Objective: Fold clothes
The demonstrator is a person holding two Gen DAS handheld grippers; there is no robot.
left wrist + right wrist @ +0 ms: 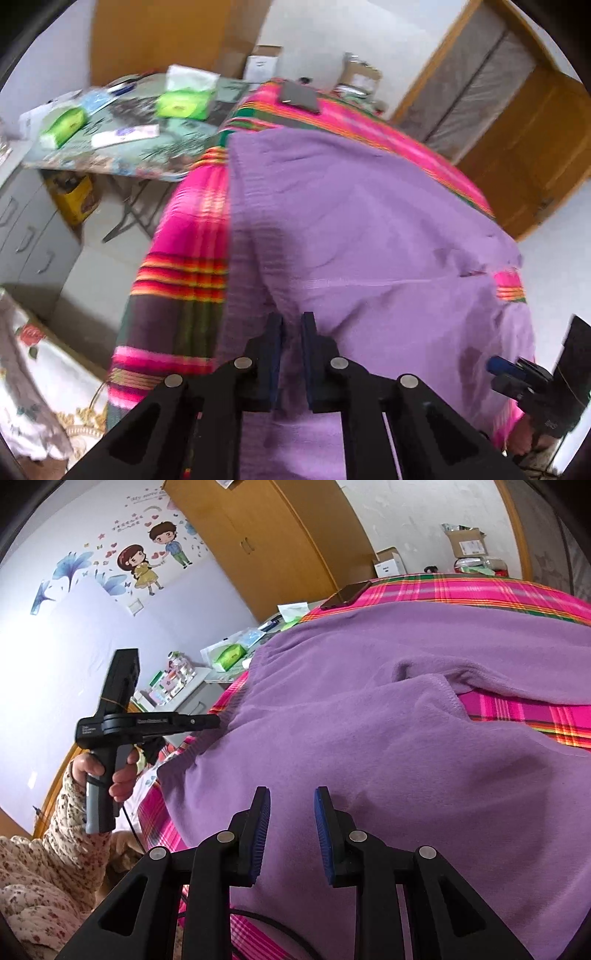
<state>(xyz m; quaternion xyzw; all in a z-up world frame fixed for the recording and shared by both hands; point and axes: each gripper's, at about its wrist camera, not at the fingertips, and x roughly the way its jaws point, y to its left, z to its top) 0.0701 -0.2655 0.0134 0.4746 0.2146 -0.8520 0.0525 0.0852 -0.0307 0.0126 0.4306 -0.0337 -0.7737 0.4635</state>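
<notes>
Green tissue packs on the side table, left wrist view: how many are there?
2. One green tissue pack lies near the side table's left end; the other sits further right beneath a white pack. More may be hidden.

**Left jaws pinched narrow, right jaws apart**

The left gripper (pixel 291 319) points steeply downward, its two dark pads drawn close together with a fold of the purple fleece garment (pixel 369 221) caught between them. From the right wrist view it shows side-on, its tip meeting the garment's edge. The left hand (pixel 110 771) wraps its pistol handle, fingers curled round the front, with a floral sleeve (pixel 70 812) covering the wrist. The right gripper (pixel 291 794) tilts down less steeply, its blue-padded jaws standing apart above the fabric, pinching nothing.
</notes>
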